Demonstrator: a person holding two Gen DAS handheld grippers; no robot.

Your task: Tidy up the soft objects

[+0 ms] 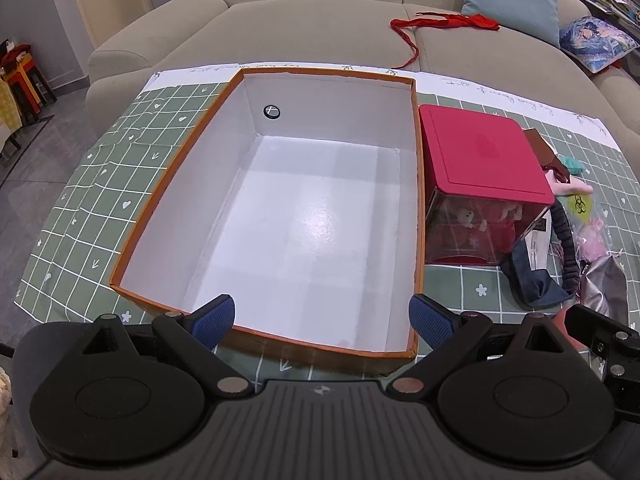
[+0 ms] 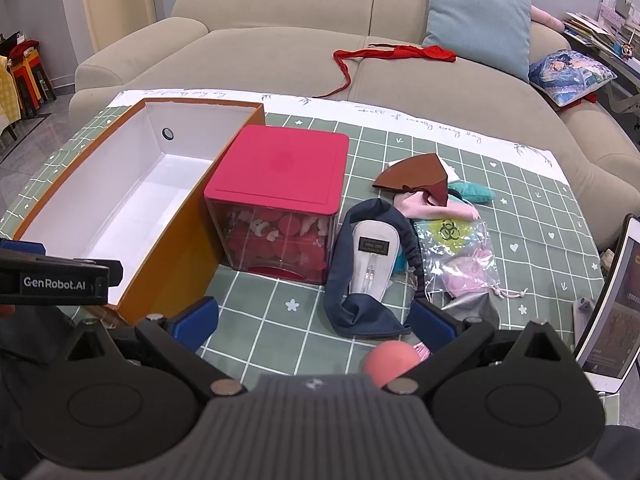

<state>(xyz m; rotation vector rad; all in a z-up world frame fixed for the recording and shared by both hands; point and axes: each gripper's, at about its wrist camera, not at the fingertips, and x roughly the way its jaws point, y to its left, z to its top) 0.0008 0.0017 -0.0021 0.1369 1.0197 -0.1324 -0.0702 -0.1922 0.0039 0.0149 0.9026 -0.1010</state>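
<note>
An empty orange box with a white inside (image 1: 304, 224) sits on the green checked cloth; it shows at the left in the right wrist view (image 2: 120, 200). My left gripper (image 1: 320, 320) is open and empty over the box's near rim. My right gripper (image 2: 316, 320) is open and empty above the cloth, just short of a pile of soft things: a navy and white pouch (image 2: 368, 272), a brown cloth (image 2: 416, 180), a teal cushion (image 2: 476, 194), a pink cloth (image 2: 424, 204), a clear bag with pink items (image 2: 464, 256), a silver pouch (image 2: 476, 308). A pink ball (image 2: 390, 362) lies near my right finger.
A clear box with a red lid (image 2: 280, 204) holding small toys stands between the orange box and the pile, also in the left wrist view (image 1: 480, 160). A beige sofa (image 2: 280, 52) with a red ribbon (image 2: 384, 56) and cushions lies behind. A tablet (image 2: 612, 304) stands at the right edge.
</note>
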